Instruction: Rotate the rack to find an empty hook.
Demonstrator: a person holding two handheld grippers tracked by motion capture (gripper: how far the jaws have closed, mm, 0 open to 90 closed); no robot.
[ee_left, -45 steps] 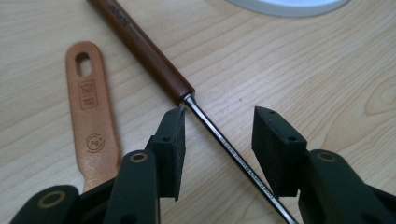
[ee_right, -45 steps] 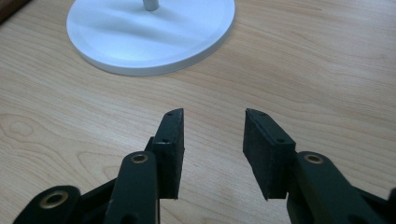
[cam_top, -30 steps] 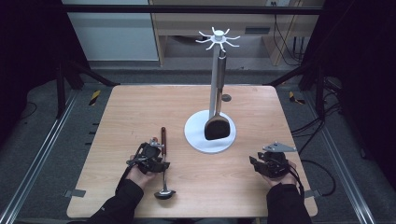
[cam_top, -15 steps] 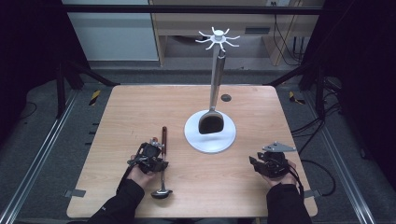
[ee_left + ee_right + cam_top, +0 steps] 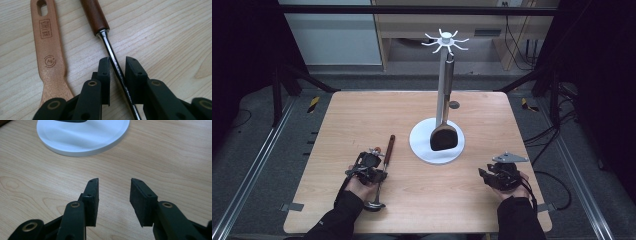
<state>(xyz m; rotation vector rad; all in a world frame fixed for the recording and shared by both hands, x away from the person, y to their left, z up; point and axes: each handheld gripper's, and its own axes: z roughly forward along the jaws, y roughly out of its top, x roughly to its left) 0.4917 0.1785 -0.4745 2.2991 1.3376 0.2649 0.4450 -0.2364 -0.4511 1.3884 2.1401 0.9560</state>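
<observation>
Pale wooden table [image 5: 337,120]: left gripper [image 5: 117,67] has just been closing around the thin steel shaft of a brown-handled utensil [image 5: 113,58], pads not yet pressing. Next: finish pinching, then lift.

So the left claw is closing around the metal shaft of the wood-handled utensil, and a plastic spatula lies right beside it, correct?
Not quite: the spatula beside it is wooden, not plastic, as the left gripper view shows. The rest holds: the left claw has just been closing, with the utensil by its metal shaft between the jaws.
</observation>
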